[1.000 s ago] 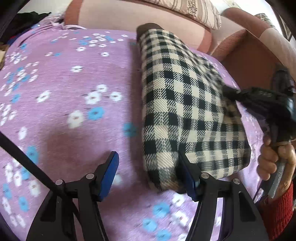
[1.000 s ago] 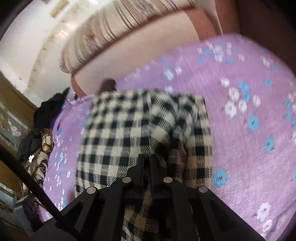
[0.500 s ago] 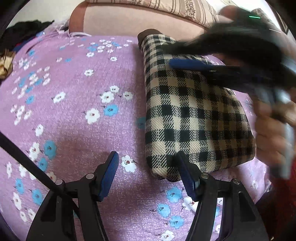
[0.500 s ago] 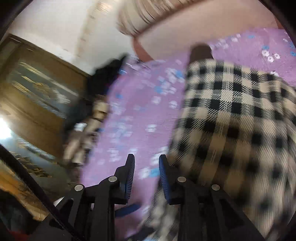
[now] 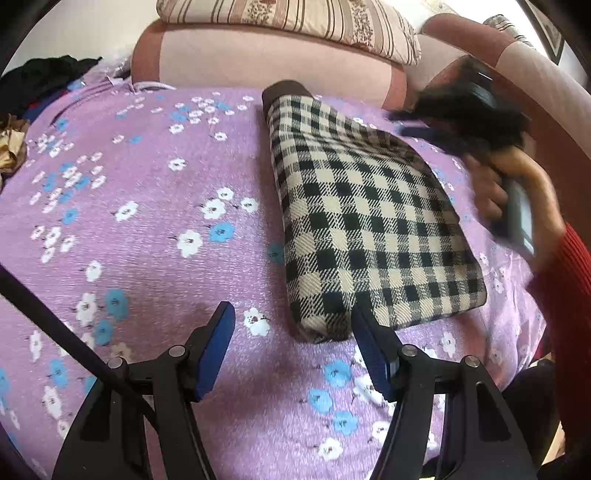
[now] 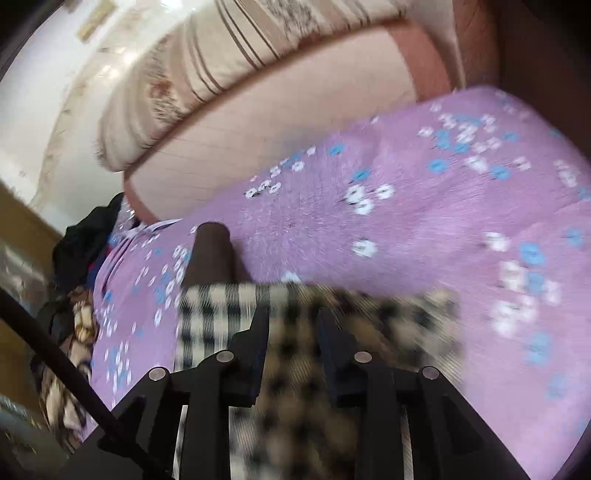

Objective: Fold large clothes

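Both hand-held grippers are over a bed with a purple flowered sheet (image 5: 155, 206). On the left hand-held gripper (image 5: 291, 332) the jaws stand wide apart with nothing between the blue pads; its right pad is just beside the near corner of the folded checked garment (image 5: 369, 229). This garment lies flat on the sheet as a neat rectangle, with a brown piece (image 5: 284, 90) coming out at its far end, near the pink headboard (image 5: 258, 55). The right hand-held gripper (image 6: 291, 314) has just been opening its jaws; a small gap shows between them and no cloth is pinched there, the garment being blurred below. In the left view a hand (image 5: 495, 184) with a red sleeve (image 5: 565, 280) holds this gripper above the far right edge of the garment. A striped pillow (image 5: 288, 18) lies on the headboard.
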Demonstrator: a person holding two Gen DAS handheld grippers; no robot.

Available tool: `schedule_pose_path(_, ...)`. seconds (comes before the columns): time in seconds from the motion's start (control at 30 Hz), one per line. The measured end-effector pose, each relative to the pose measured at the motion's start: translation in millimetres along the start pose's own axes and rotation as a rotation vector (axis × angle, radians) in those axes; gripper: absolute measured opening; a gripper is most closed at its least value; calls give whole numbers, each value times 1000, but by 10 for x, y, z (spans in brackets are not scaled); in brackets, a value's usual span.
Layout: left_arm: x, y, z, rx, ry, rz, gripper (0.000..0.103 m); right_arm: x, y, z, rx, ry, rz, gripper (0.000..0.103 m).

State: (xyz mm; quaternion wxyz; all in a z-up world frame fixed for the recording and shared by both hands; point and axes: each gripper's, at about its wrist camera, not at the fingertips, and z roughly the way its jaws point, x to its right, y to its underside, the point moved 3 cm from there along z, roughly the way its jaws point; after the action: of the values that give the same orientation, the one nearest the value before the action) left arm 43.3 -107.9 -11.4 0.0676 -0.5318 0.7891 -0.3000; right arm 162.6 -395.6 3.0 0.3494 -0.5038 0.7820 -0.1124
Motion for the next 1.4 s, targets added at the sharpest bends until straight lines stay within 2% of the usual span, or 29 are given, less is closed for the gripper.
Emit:
schedule_pose_path(0.07,5,18,-58,8,-16,-3,65,25,246,-330,2,-29,-25,29)
schedule_pose_path(0.2,17,51,-86,0,-38,-30,65,107,781,-593,-42,-58,-46,29)
schedule_pose_path(0.27,33,73,-102,-3,-41,-39,65,148,1035,-601,-59,-28,-60,29)
schedule_pose_path(0.33,56,84,-127,-1,-54,-33,65,226,1236,-542,-87,-33,-62,29)
schedule_pose_path(0.37,76,96,-151,1,-63,-26,65,249,1297,-491,-110,-42,-54,28)
schedule_pose_path(0.4,92,103,-166,2,-68,-22,65,277,1323,-456,-119,-22,-47,17)
schedule_pose_path(0.43,113,114,-192,4,-73,-16,65,311,1328,-442,-118,10,-46,12)
schedule_pose_path(0.5,129,109,-224,10,-82,-12,65,419,1330,-480,-95,87,-36,10)
schedule_pose_path(0.57,139,104,-256,16,-92,-11,65,523,1324,-448,-110,128,-29,3)
schedule_pose_path(0.67,133,110,-281,19,-101,-6,65,600,1316,-508,-89,93,12,3)
schedule_pose_path(0.77,122,114,-282,18,-105,-14,66,494,1218,-695,-5,7,9,13)
schedule_pose_path(0.83,123,113,-268,13,-104,-22,66,427,1159,-725,24,-50,7,30)
schedule_pose_path(0.87,132,111,-260,12,-106,-23,66,381,1139,-705,25,-70,5,43)
schedule_pose_path(0.9,140,109,-256,11,-108,-23,66,337,1133,-666,23,-87,-1,51)
schedule_pose_path(0.97,161,102,-254,11,-111,-20,66,234,1108,-499,0,-103,-14,51)
schedule_pose_path(1.0,170,100,-254,11,-113,-18,66,211,1118,-422,-21,-100,-21,50)
schedule_pose_path(1.03,183,95,-256,12,-116,-12,66,185,1135,-362,-40,-80,-27,41)
schedule_pose_path(1.07,195,88,-257,12,-118,-8,66,184,1136,-314,-54,-29,-39,18)
schedule_pose_path(1.1,203,76,-260,14,-119,-4,66,194,1126,-316,-58,-13,-41,14)
schedule_pose_path(1.17,210,30,-264,20,-114,7,66,257,1125,-426,-48,20,-26,10)
schedule_pose_path(1.27,272,-59,-183,17,-105,24,66,484,1218,-517,-55,135,-29,0)
schedule_pose_path(1.33,331,-113,-91,14,-99,39,66,672,1315,-443,-105,145,5,0)
schedule_pose_path(1.4,417,-185,44,20,-110,70,66,763,1336,-471,-97,141,21,0)
